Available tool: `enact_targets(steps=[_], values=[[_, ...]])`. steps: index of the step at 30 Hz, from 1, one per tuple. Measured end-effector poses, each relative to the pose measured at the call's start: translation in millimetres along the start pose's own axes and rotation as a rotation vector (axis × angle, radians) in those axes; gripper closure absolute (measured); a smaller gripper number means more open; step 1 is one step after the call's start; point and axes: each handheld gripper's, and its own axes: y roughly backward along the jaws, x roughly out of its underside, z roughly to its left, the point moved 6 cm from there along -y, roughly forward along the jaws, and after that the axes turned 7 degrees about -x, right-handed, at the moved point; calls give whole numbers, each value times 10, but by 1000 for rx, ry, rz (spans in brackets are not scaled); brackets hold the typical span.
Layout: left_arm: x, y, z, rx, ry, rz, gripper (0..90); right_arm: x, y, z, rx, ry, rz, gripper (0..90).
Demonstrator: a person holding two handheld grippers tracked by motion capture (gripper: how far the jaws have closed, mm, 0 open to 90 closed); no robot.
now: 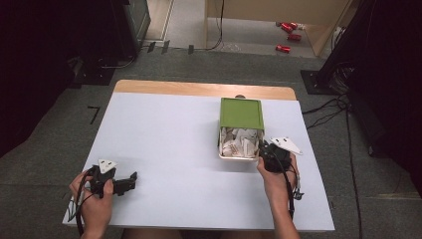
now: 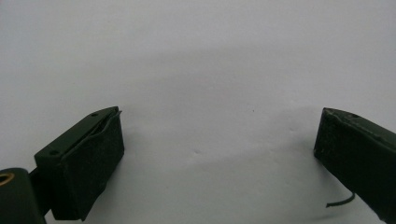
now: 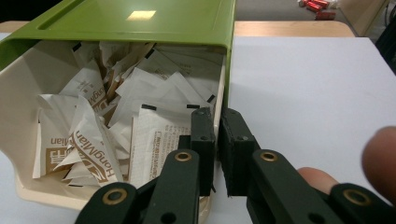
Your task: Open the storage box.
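Apparently the right gripper [image 3: 217,154] has its jaws clamped on the near side wall of the box [image 3: 21,140] of sachets [image 3: 93,154], lid [image 1: 242,113] half back; next, steady it. Left gripper [image 2: 219,154] rests apart, jaws wide, empty

Cream plastic box [image 3: 18,154], olive-green lid [image 3: 140,21]. White paper sachets [image 3: 154,144], brown lettering, black edge marks. Pale bluish-white tabletop [image 1: 164,144], tan wood edge. Black gripper jaws, brass rivets. Red objects on floor [image 1: 288,30], possibly cans.
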Motion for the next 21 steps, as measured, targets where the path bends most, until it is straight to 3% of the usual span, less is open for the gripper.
enact_targets(steps=[4, 13, 21], values=[[0, 0, 0, 0, 0, 1, 17, 3, -3, 21, 35, 31, -5, 872], [0, 0, 1, 1, 1, 1, 17, -10, 44, 23, 33, -14, 1, 898], [0, 0, 0, 1, 0, 1, 17, 12, 125, 41, 37, -12, 4, 900]])
